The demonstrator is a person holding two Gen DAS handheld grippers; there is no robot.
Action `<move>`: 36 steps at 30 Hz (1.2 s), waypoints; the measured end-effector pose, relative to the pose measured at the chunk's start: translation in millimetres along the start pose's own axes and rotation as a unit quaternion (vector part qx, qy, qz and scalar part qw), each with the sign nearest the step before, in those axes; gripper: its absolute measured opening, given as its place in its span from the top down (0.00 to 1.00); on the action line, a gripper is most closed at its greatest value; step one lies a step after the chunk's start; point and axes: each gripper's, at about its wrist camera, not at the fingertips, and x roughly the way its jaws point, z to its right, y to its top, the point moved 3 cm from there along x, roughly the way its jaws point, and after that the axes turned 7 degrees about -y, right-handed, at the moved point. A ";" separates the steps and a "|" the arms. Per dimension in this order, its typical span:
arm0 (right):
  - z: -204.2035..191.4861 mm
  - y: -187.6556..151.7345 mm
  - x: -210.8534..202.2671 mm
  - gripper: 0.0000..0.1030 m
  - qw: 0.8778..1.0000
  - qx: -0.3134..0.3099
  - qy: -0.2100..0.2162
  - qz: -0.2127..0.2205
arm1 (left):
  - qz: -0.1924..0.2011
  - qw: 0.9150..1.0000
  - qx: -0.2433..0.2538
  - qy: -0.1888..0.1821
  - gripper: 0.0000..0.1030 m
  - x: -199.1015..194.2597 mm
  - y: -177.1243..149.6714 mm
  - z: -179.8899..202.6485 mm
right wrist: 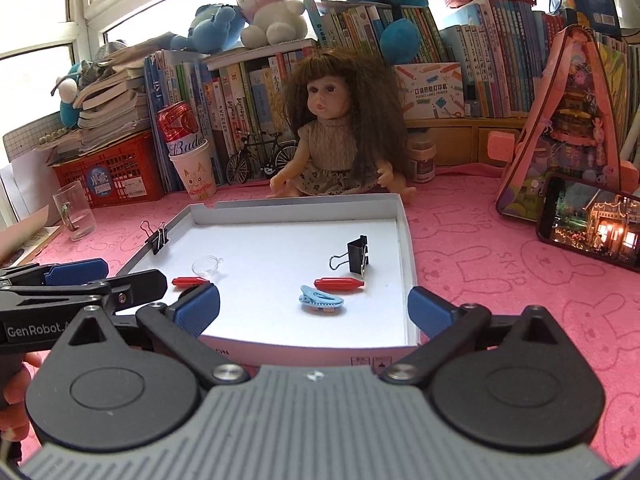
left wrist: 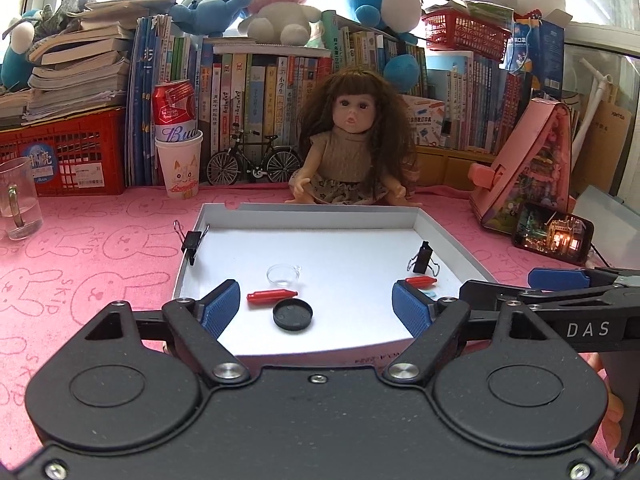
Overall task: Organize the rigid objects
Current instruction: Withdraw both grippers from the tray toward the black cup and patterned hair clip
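Just ahead of the wide-open, empty right gripper (right wrist: pixel 314 310) lies the blue hair clip (right wrist: pixel 321 299), long axis crosswise; the empty, open left gripper (left wrist: pixel 318 306) is farther.

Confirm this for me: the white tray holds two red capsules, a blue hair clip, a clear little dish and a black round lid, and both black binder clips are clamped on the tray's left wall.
Not quite. Only one binder clip is clamped on the left wall of the white tray; the other binder clip stands on the tray floor near the right wall, as the right wrist view shows. The rest holds: two red capsules, blue hair clip, clear dish, black lid.
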 end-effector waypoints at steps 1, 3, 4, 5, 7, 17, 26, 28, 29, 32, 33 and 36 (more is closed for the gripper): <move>-0.1 -2.0 -2.2 0.00 1.000 -0.003 -0.003 0.003 | 0.000 1.000 0.000 -0.001 0.20 -2.6 -1.8 0.7; -0.8 -5.9 -7.0 0.00 1.000 -0.013 -0.006 0.012 | 0.003 1.000 0.002 -0.004 0.20 -8.0 -5.3 2.9; -1.4 -7.8 -9.8 0.00 1.000 -0.019 -0.008 0.017 | 0.004 1.000 0.005 -0.006 0.20 -10.8 -6.9 4.2; -1.9 -9.5 -12.3 0.00 0.999 -0.025 -0.010 0.022 | 0.006 1.000 0.008 -0.007 0.20 -13.8 -8.7 5.5; -2.0 -12.7 -16.5 0.00 0.999 -0.034 -0.014 0.029 | 0.009 1.000 0.015 -0.009 0.19 -19.0 -12.3 8.3; -1.9 -36.2 -35.0 0.00 0.997 -0.053 -0.022 0.043 | 0.015 1.000 0.017 -0.007 0.18 -41.1 -42.0 14.4; -3.2 -64.9 -46.5 0.00 0.997 -0.061 -0.023 0.047 | 0.016 1.000 0.024 0.003 0.18 -51.5 -72.2 19.2; -1.3 -70.6 -48.9 0.00 0.997 -0.057 -0.021 0.048 | 0.015 1.000 0.025 0.005 0.18 -53.3 -78.3 19.3; -0.8 -73.5 -50.4 0.00 0.997 -0.056 -0.020 0.050 | 0.015 1.000 0.024 0.005 0.18 -54.7 -81.9 18.8; -1.2 -81.7 -54.6 0.00 0.997 -0.058 -0.022 0.053 | 0.018 1.000 0.024 0.005 0.18 -59.5 -90.4 17.3; -1.5 -84.0 -55.6 0.00 0.996 -0.060 -0.023 0.054 | 0.019 1.000 0.023 0.004 0.19 -61.0 -92.6 16.7; -1.4 -89.6 -59.2 0.00 0.996 -0.060 -0.029 0.057 | 0.019 1.000 0.024 0.001 0.23 -65.1 -98.0 14.9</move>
